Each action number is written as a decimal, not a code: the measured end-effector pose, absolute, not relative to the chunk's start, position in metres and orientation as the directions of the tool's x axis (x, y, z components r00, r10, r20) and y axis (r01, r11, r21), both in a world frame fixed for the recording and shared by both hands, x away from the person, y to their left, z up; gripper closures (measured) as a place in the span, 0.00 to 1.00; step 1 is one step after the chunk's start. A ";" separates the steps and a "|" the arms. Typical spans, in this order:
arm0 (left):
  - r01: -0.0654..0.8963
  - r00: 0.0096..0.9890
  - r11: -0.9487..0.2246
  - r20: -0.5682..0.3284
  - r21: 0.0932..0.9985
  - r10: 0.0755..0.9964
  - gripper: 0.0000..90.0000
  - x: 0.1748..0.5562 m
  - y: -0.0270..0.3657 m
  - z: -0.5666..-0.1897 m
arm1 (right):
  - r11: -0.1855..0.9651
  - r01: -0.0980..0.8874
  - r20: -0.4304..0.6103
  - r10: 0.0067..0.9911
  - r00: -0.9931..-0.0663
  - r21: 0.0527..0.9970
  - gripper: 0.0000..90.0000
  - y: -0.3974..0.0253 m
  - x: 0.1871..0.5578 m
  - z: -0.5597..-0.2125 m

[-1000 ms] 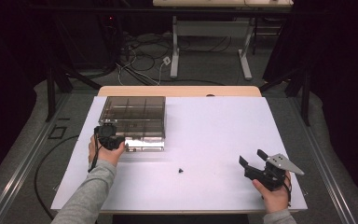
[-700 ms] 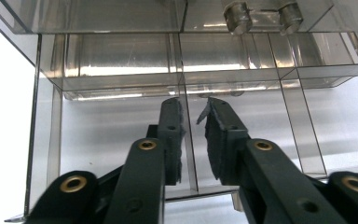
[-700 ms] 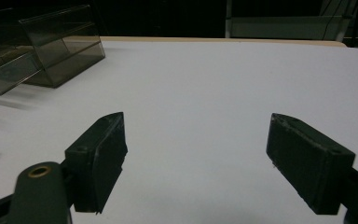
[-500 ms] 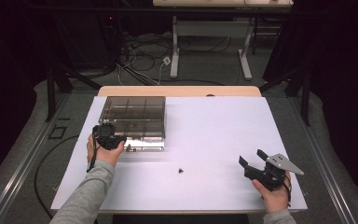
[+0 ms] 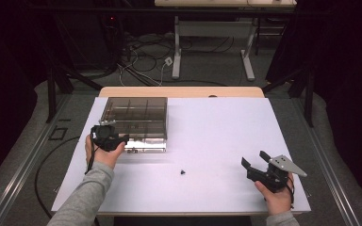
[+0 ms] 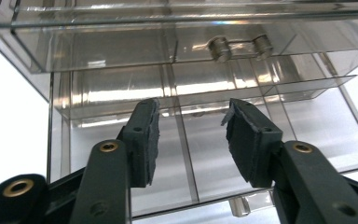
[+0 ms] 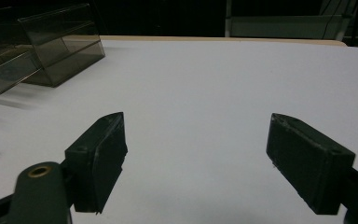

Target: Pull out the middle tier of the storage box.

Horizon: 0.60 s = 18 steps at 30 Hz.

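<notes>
Nearest me, R gripper (image 5: 253, 164) sits low at abt 4 o'clock on the white table cover (image 5: 217, 127), held in the person's R hand (image 5: 277, 197). Jaws spread wide, nothing between them; the right gripper view looks past them over bare white surface. It hasn't budged over the last sec.

A bit further in, near centre at abt 6 o'clock, a small black screw (image 5: 182, 172) lies loose on the cover, well apart from both grippers. Same spot as a sec ago.

Then the L gripper (image 5: 121, 139) at abt 9 o'clock, L hand (image 5: 102, 153) under it. Over the last sec it has crept slightly fwd, twd the front-left corner of the smoky clear compartment box (image 5: 134, 117). Left gripper view: jaws apart, not pinching anything, pads (image 6: 144, 140) hovering just over the front compartments, a divider wall between them, lid (image 6: 168, 28) hinged up above.

Box sits at abt 10 o'clock, far-left of the cover.

My read: the L side is settling at the box, prob to steady it, while R waits. Screw pickup not yet begun, so early in the job.
</notes>
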<state>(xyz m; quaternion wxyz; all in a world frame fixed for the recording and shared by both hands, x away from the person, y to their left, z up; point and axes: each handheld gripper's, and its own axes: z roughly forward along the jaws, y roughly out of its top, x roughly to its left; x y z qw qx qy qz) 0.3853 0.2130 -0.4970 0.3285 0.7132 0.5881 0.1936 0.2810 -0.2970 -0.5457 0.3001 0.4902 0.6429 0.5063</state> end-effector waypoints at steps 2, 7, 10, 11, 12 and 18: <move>0.694 0.249 -0.106 -0.099 0.713 0.963 0.55 0.385 0.213 -0.496 | 0.007 0.327 0.110 0.934 -0.341 0.945 0.22 -0.297 0.281 -0.546; 0.643 0.292 -0.147 -0.063 0.751 0.954 0.52 0.382 0.213 -0.492 | 0.010 0.320 0.107 0.932 -0.345 0.947 0.22 -0.297 0.281 -0.546; 0.612 0.307 -0.176 -0.026 0.771 0.952 0.47 0.381 0.213 -0.489 | 0.010 0.321 0.107 0.933 -0.343 0.947 0.22 -0.297 0.281 -0.546; 0.608 0.310 -0.174 -0.030 0.774 0.950 0.46 0.380 0.212 -0.488 | 0.009 0.321 0.107 0.933 -0.343 0.947 0.22 -0.297 0.281 -0.546; 0.600 0.315 -0.171 -0.033 0.781 0.949 0.46 0.380 0.212 -0.487 | 0.010 0.323 0.107 0.933 -0.344 0.946 0.22 -0.297 0.281 -0.546; 0.606 0.347 -0.209 -0.020 0.767 0.937 0.45 0.375 0.209 -0.481 | 0.007 0.319 0.109 0.934 -0.341 0.948 0.22 -0.297 0.281 -0.546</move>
